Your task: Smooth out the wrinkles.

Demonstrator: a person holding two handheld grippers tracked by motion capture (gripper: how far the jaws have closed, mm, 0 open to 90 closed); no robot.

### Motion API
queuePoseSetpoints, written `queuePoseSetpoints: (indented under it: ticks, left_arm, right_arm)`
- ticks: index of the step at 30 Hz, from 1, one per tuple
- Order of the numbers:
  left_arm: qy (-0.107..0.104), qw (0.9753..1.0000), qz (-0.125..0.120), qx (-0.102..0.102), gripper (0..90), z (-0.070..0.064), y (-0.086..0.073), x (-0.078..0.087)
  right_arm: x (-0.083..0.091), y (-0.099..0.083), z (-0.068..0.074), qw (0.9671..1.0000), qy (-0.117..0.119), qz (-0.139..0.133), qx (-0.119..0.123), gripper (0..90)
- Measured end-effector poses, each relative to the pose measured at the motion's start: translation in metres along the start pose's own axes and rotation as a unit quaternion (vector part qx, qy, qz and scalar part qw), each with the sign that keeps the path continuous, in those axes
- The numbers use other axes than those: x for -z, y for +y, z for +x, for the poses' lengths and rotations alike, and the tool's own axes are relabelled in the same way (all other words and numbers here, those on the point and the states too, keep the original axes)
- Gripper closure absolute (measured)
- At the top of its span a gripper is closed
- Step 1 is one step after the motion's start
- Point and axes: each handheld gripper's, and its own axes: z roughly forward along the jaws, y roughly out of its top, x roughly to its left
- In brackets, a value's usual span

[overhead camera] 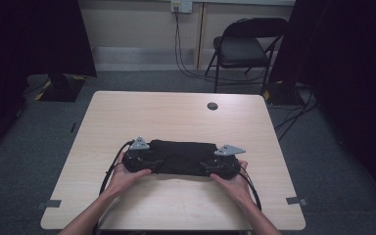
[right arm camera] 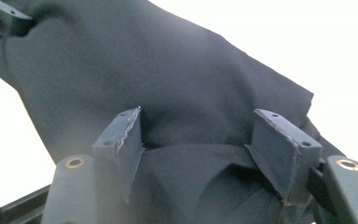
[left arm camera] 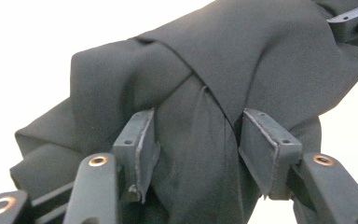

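A black cloth [overhead camera: 183, 155] lies folded in a long strip on the near middle of the light wooden table [overhead camera: 176, 117]. My left gripper [overhead camera: 152, 164] is at the cloth's left end and my right gripper [overhead camera: 209, 166] at its right end, each held in a hand. In the left gripper view the left gripper [left arm camera: 196, 135] is open, with bunched folds of the cloth [left arm camera: 242, 56] lying between its jaws. In the right gripper view the right gripper [right arm camera: 198, 135] is open too, astride a layered edge of the cloth [right arm camera: 168, 70].
A round cable hole [overhead camera: 212, 105] sits at the table's far side. Beyond the table stand a black folding chair [overhead camera: 247, 46] and dark curtains, with cables on the floor. Tape marks [overhead camera: 296, 200] are near the front corners.
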Motion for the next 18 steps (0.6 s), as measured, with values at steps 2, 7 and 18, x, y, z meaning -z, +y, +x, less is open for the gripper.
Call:
queuePoseSetpoints:
  ticks: [2, 7, 18]
  left_arm:
    - [0.003, 0.9999, -0.015, 0.006, 41.4, -0.002, 0.003, 0.004]
    - [-0.005, 0.9992, -0.038, 0.012, 34.8, -0.007, 0.010, 0.018]
    - [0.019, 0.9990, -0.038, 0.011, 33.3, 0.002, -0.014, 0.076]
  right_arm:
    - [0.002, 0.002, 0.000, 1.0000, 0.000, -0.002, -0.003, 31.3]
    - [0.019, 0.010, -0.004, 0.9991, 0.009, -0.026, -0.032, 27.1]
    - [0.082, 0.007, -0.017, 0.9948, -0.021, -0.079, -0.061, 26.0]
